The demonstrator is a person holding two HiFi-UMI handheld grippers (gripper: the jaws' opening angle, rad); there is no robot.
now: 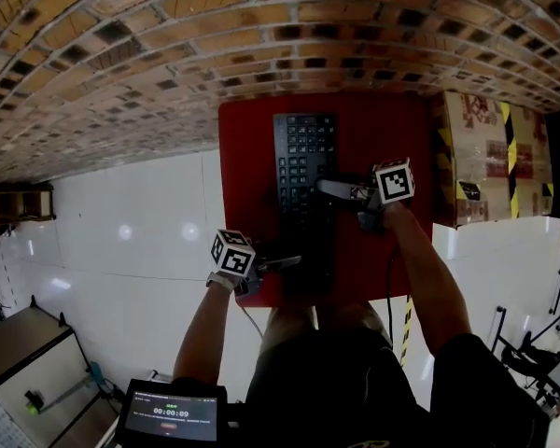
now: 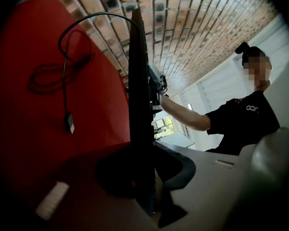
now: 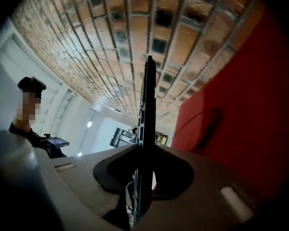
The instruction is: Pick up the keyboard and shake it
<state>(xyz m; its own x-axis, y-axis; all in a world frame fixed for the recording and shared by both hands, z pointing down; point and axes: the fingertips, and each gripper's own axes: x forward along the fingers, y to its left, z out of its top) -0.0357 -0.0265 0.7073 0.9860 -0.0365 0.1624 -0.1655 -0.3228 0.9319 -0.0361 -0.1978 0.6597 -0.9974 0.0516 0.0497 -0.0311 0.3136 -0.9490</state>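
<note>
Head view: black keyboard (image 1: 305,185) lengthwise over red counter (image 1: 247,147), slightly toward left edge, far end toward back edge by brick wall (image 1: 261,17).
Left gripper (image 1: 291,263): jaws clamped on keyboard's left long edge, close to counter's front edge.
Right gripper (image 1: 325,187): jaws clamped on right long edge, about halfway along.
Gripper views: keyboard edge-on between each pair of jaws.
Cable (image 2: 62,57): curves from keyboard's far end, loops lying on counter, plug (image 2: 69,123) free.
Box (image 1: 485,157): just beyond right edge.
</note>
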